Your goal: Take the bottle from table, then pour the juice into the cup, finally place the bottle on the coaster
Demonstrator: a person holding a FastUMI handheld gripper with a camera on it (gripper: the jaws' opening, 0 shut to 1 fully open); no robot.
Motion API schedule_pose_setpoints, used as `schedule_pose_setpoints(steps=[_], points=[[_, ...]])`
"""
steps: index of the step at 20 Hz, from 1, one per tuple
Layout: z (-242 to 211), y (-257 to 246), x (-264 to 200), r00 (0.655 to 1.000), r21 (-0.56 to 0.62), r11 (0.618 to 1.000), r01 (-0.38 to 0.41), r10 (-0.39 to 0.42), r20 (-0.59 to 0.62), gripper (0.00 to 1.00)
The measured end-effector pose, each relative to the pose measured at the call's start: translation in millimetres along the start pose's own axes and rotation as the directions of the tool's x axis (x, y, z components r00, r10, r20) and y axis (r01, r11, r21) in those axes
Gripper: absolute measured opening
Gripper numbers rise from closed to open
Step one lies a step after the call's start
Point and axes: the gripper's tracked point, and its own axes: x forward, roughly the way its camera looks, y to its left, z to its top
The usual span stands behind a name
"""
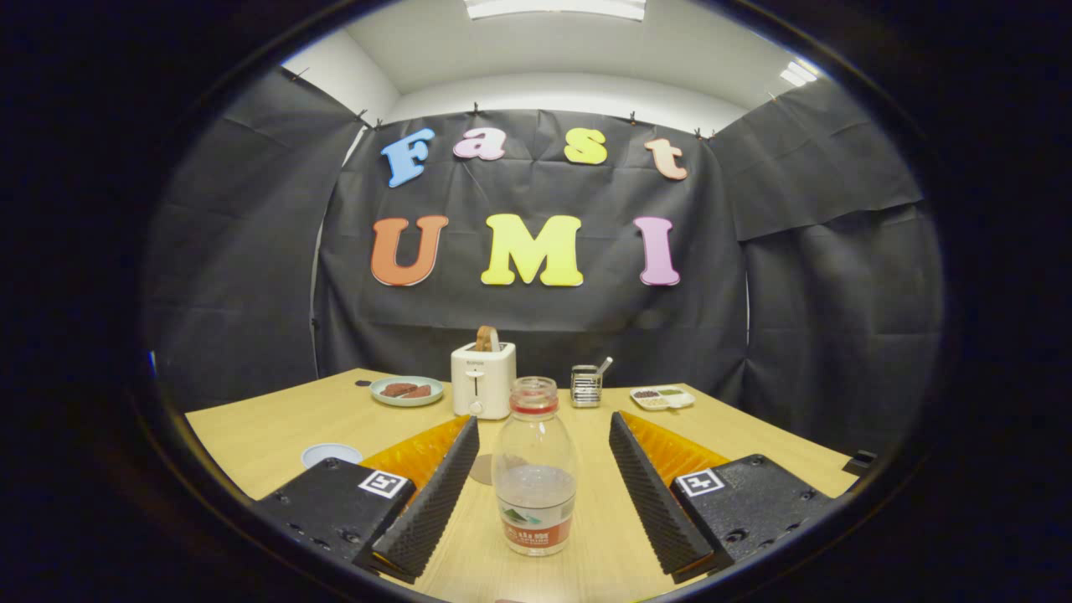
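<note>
While the gripper (536, 486) hovers low over the near edge of the table (251, 435), its two fingers stand wide apart, one on each side of the bottle (534, 469), with clear gaps between the ridged pads (431, 494) and the plastic, so nothing is clamped. That bottle stands upright on the wood between the fingers, a clear one with no cap on its open neck, a red ring below the mouth and a label round its base; it holds a little clear liquid in its lower part. Just behind the bottle and beside the left finger, a flat round coaster (483, 469) lies on the table, partly hidden. Further left, near the left edge, sits a small pale blue dish (331, 454). Along the far edge a white toaster (482, 379) stands with a slice of bread (487, 338) sticking out of its slot. Left of the toaster is a plate (406, 391) carrying dark reddish pieces. Right of it stands a small metal holder (586, 385) with a handle poking up, and beyond that a white divided tray (662, 397) with small dark and pale bits in its compartments.
</note>
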Motion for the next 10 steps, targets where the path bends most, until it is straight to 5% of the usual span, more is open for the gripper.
schedule_pose_setpoints(steps=[10], points=[[-54,12,21,0.998,-0.045,0.999,-0.006,0.003,-0.070,0.99]])
